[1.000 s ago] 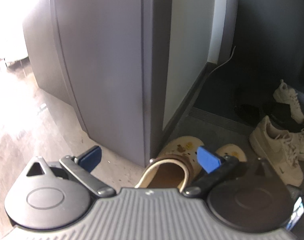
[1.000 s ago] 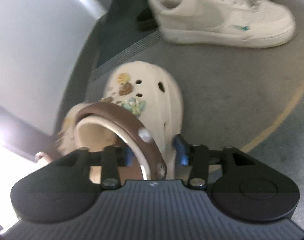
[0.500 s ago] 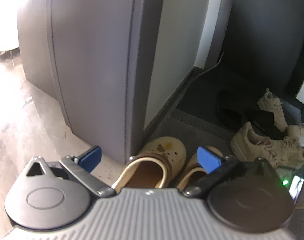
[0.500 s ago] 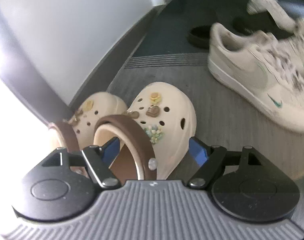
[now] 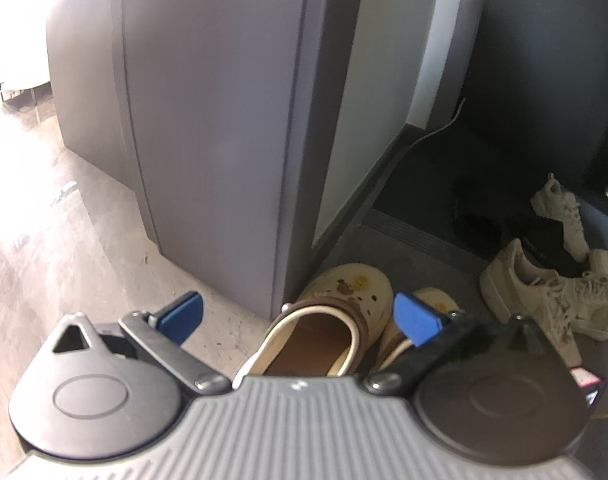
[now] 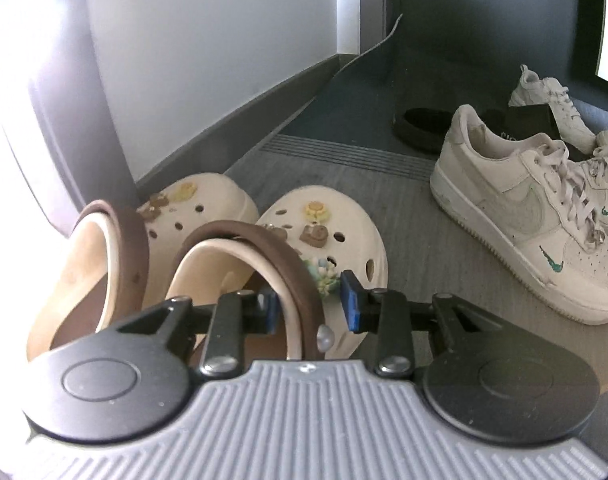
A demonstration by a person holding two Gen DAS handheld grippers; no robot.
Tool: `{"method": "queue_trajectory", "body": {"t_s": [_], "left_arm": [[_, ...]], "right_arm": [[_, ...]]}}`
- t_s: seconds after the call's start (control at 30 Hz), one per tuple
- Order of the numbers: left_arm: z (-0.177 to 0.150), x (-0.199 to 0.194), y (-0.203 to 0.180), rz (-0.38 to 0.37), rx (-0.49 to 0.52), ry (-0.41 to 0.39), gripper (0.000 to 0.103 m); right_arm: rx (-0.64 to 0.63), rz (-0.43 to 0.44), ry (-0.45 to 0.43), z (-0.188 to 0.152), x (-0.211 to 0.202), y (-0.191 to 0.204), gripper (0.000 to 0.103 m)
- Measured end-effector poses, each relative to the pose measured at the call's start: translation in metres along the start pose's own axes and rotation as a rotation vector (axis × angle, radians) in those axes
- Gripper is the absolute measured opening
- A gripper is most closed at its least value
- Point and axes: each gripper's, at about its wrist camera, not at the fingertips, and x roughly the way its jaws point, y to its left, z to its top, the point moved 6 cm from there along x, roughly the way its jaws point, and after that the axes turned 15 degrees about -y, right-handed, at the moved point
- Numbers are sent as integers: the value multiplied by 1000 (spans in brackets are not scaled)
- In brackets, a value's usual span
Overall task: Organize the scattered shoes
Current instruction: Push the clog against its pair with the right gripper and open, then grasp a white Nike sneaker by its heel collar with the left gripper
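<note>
Rolled level, right tongs (image 6: 308, 305) closing around clog strap (image 6: 263, 256).

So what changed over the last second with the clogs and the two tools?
The right tool set the cream clog with brown strap upright beside its twin cream clog by the grey wall; its jaws opened, and are now closing around the strap. The left tool remained open and empty. The white sneakers did not move.

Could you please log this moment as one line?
left gripper open over clog | right gripper closing, second clog's strap between jaws | sneakers scattered
</note>
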Motion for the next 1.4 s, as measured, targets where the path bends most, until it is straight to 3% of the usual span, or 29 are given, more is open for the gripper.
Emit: {"method": "queue_trajectory", "body": {"t_s": [0.1, 0.2, 0.37, 0.53, 0.6, 0.63, 0.73, 0.87, 1.0, 1.07, 1.23, 1.4], "left_arm": [[-1, -2, -4, -12, -2, 3, 103], [0, -7, -11, -30, 20, -14, 103], [3, -18, -38, -100, 133, -49, 103], [20, -25, -78, -249, 243, -64, 103], [45, -31, -103, -262, 309, -124, 103], [59, -35, -113, -237, 332, -176, 103], [83, -40, -138, -255, 375, -249, 103], [70, -20, -186, -362, 483, -164, 103], [25, 19, -236, -463, 584, -81, 102], [8, 35, -251, -491, 610, -65, 102], [-29, 107, -282, -504, 659, -5, 97], [-35, 189, -314, -451, 583, 115, 93]], "right_arm": [[19, 6, 9, 1, 1, 0, 44], [132, 71, 75, 9, -4, -11, 84], [134, 105, 110, 35, -42, -42, 85], [-9, 185, 185, 74, -91, -84, 85], [-72, 203, 199, 100, -127, -114, 85], [-75, 196, 186, 111, -139, -126, 85], [-34, 156, 118, 140, -175, -163, 85], [27, 71, -17, 153, -213, -210, 85], [72, -11, -163, 127, -226, -234, 85], [133, -40, -168, 96, -221, -243, 85], [190, -8, -30, 54, -211, -260, 85], [258, -20, 59, 31, -193, -280, 85]]}}
